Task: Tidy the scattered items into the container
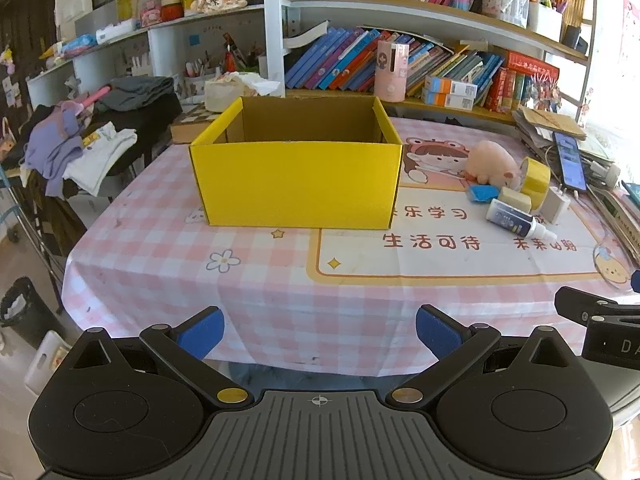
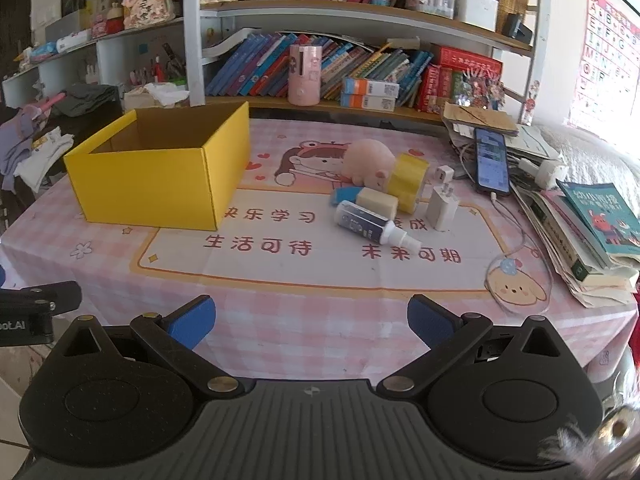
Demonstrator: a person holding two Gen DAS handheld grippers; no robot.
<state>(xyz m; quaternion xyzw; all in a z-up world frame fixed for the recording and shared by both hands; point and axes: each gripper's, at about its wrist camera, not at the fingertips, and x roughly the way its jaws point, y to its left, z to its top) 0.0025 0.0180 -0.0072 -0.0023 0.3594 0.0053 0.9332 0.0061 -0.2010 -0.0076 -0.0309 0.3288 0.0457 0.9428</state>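
An open yellow cardboard box stands on the pink checked tablecloth; its inside looks empty. To its right lies a cluster: a pink plush pig, a yellow tape roll, a blue item, a cream block, a white and blue spray bottle lying on its side, and a white charger. My left gripper and right gripper hang open over the table's near edge, both empty.
A phone on a cable, a smaller white plug and piles of books and papers fill the table's right side. Bookshelves stand behind. Clothes are heaped on furniture to the left. A bin stands on the floor.
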